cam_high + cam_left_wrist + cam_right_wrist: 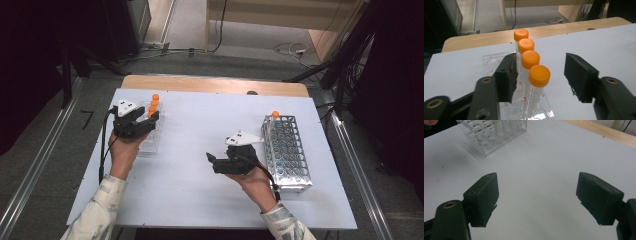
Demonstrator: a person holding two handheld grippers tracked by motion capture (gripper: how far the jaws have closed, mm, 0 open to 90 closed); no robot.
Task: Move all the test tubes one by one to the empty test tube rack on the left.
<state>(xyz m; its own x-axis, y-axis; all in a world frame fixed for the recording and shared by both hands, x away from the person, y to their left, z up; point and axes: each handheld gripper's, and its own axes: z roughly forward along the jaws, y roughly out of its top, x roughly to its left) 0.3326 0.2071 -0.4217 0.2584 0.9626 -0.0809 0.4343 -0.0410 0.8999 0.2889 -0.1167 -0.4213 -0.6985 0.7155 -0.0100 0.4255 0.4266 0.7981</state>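
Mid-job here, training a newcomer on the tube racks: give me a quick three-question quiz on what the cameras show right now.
1. How many orange-capped tubes stand in the clear rack in front of the left gripper?
2. True or false: the right gripper has its jaws clamped on a tube.
3. In the high view, the metal rack lies: A) beside the person's left hand, B) beside the right hand, C) on the floor.

Key:
1. Four, in one row.
2. False; its jaws stand open over bare table.
3. B; one orange-capped tube stands at its far corner.
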